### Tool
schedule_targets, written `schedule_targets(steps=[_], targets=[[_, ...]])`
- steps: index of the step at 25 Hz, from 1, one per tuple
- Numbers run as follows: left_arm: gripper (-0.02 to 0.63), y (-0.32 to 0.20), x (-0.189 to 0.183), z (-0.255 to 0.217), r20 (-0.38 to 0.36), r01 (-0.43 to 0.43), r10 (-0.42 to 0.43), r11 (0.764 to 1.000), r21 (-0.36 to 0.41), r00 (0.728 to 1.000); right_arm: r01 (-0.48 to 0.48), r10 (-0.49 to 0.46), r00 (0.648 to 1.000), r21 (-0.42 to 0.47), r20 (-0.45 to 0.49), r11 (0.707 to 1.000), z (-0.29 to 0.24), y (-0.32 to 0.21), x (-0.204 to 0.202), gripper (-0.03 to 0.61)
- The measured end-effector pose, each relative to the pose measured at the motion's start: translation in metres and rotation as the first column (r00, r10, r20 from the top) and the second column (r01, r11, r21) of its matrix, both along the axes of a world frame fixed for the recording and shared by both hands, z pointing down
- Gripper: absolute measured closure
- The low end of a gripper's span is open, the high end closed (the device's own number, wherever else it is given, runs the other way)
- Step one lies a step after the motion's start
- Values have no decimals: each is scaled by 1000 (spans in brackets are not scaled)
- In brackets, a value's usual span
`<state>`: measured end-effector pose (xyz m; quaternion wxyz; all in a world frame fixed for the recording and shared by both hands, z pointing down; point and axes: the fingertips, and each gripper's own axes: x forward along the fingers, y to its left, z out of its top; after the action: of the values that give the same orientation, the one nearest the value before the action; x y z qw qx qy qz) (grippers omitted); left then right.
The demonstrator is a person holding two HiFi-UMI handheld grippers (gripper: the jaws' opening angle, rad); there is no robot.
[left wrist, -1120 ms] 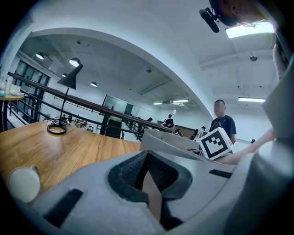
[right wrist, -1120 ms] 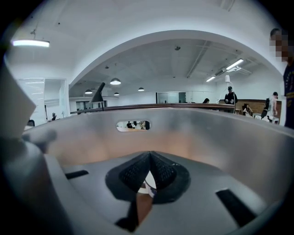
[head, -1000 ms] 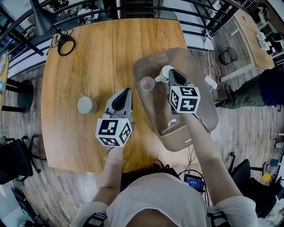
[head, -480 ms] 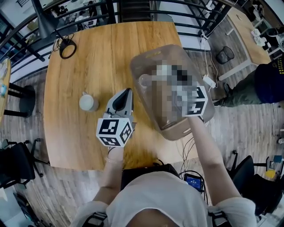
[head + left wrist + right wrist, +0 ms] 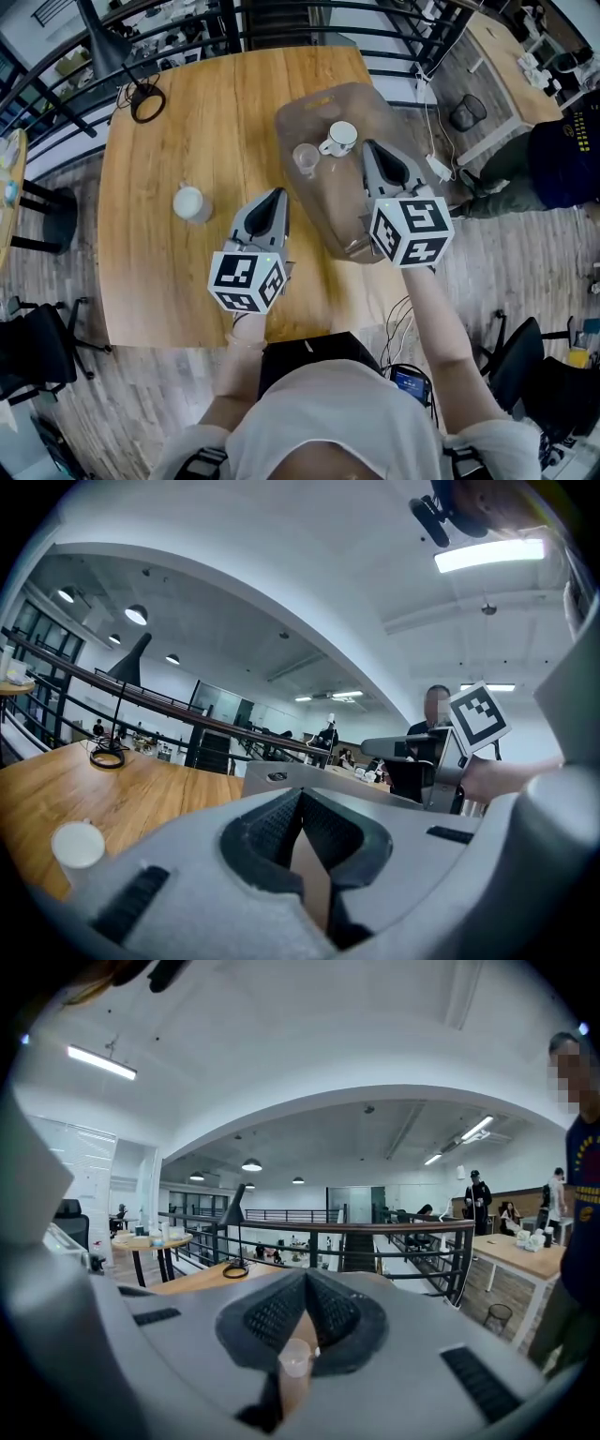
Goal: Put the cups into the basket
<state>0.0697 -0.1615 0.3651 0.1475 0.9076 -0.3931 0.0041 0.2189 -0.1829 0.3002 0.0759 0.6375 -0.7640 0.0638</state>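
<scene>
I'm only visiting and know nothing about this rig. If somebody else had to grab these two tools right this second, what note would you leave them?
Left gripper: shut, empty, over the table just left of the basket.
Right gripper: shut, empty, over the basket.
Things: the white mug and the clear cup are side by side in the basket. A white cup stands alone on the table, off to the left gripper's left.
Done: two cups are in the basket.
Left: the white cup has to go into the basket. The left gripper looks the nearer one for that.
</scene>
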Motion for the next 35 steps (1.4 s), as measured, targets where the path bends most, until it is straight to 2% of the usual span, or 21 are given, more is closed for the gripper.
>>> schedule_targets(steps=[8, 17, 29, 35], targets=[[607, 43, -1, -4, 3, -44, 44, 999, 8, 999, 7, -5, 999, 41, -35, 999, -3, 59, -18, 566], [607, 74, 2, -6, 3, -86, 86, 996, 31, 996, -13, 12, 1000, 77, 7, 997, 13, 109, -33, 568], [607, 90, 13, -6, 7, -141, 141, 989, 46, 990, -9, 7, 1000, 72, 20, 997, 25, 123, -48, 567], [607, 92, 18, -9, -23, -143, 144, 989, 41, 989, -11, 9, 1000, 75, 15, 997, 23, 126, -44, 566]])
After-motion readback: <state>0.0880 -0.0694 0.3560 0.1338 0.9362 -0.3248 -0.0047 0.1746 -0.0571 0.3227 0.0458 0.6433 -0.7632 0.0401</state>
